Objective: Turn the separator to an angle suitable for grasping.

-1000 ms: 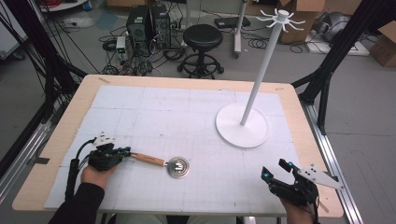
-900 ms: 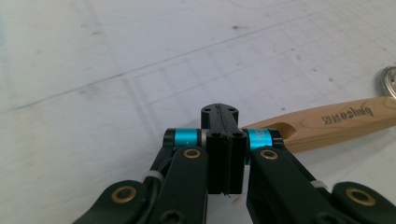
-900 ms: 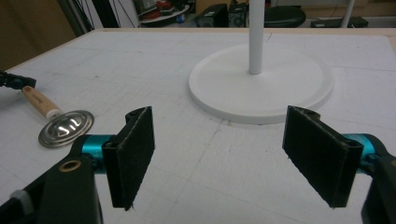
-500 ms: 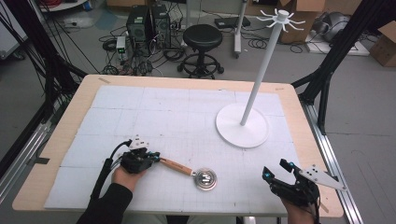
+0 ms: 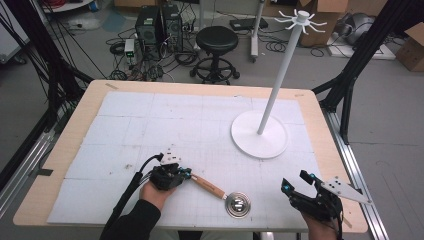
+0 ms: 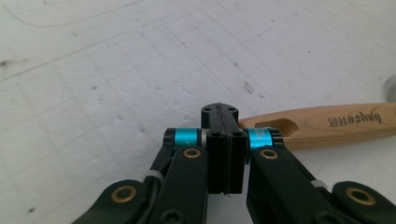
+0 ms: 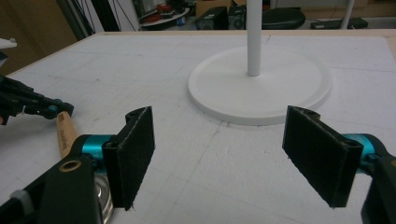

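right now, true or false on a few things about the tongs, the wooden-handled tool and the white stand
1. The left tongs are shut at the end of the wooden-handled tool with the round metal head. True.
2. The right tongs are clamped on the tool's head. False: they are open with nothing between them.
3. The tall white pole stand with a round base lies tipped over. False: it stands upright.
4. The tool lies on the white gridded mat. True.
5. The tool hangs from the stand's top. False: it is down on the mat.
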Action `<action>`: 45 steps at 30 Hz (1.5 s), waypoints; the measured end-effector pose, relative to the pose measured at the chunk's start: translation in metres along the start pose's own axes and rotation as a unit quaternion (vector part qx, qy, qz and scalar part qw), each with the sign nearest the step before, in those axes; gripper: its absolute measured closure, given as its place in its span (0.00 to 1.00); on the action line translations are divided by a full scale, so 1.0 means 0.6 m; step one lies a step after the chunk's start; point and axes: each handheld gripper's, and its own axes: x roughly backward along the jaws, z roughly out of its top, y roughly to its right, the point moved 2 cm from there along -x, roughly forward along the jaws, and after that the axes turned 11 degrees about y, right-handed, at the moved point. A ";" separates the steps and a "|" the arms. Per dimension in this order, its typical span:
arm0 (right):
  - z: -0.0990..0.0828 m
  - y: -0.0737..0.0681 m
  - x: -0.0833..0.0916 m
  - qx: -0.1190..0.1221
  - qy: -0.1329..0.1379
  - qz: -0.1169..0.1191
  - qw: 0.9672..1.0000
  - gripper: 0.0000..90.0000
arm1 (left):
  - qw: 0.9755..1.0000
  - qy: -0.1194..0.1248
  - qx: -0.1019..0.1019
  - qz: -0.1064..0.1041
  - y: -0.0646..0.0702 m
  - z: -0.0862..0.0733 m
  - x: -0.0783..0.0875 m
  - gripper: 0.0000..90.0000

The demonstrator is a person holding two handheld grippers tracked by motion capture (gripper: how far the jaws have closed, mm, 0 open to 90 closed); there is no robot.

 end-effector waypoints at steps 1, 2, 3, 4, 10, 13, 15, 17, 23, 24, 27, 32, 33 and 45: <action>0.000 0.000 0.000 0.000 0.000 0.000 1.000 0.27 | 1.000 0.000 -0.002 -0.001 0.003 0.000 0.000 1.00; 0.000 0.000 0.001 -0.001 0.000 0.000 1.000 0.27 | 1.000 -0.002 -0.004 -0.004 0.004 -0.001 0.000 1.00; 0.000 0.000 0.001 -0.001 0.000 0.000 1.000 0.27 | 1.000 -0.005 -0.006 -0.004 0.004 0.000 0.002 1.00; 0.000 0.000 0.001 -0.002 0.000 0.000 1.000 0.27 | 1.000 -0.003 -0.009 -0.002 0.002 0.001 0.005 1.00; 0.000 0.000 0.001 0.000 0.001 0.002 1.000 0.26 | 0.997 0.070 0.014 0.019 -0.034 0.019 0.066 0.81; 0.001 -0.003 0.000 0.000 0.002 0.005 1.000 0.26 | 0.995 0.095 0.021 0.023 -0.050 0.018 0.091 0.71; 0.002 -0.007 -0.002 0.008 0.004 0.011 1.000 0.25 | 0.991 0.130 0.029 0.019 -0.071 0.014 0.132 0.62; 0.003 -0.009 -0.003 0.007 0.003 0.014 1.000 0.24 | 0.989 0.143 0.028 0.015 -0.078 0.011 0.149 0.55; 0.008 -0.021 -0.010 0.018 -0.007 0.024 1.000 0.21 | 0.978 0.206 0.031 -0.007 -0.095 0.009 0.209 0.31; 0.009 -0.026 -0.013 0.026 -0.013 0.032 0.999 0.21 | 0.976 0.219 0.017 -0.009 -0.093 0.009 0.222 0.21; 0.009 -0.032 -0.016 0.035 -0.018 0.043 0.998 0.21 | 0.972 0.234 0.008 -0.021 -0.092 0.003 0.238 0.21; 0.011 -0.044 -0.023 0.047 -0.019 0.054 0.997 0.21 | 0.965 0.260 0.002 -0.022 -0.093 -0.008 0.270 0.22; 0.011 -0.044 -0.023 0.047 -0.019 0.054 0.997 0.21 | 0.964 0.267 0.001 -0.021 -0.095 -0.009 0.276 0.22; 0.015 -0.065 -0.035 0.073 -0.024 0.071 0.995 0.25 | 0.961 0.276 0.003 -0.004 -0.109 -0.013 0.286 0.24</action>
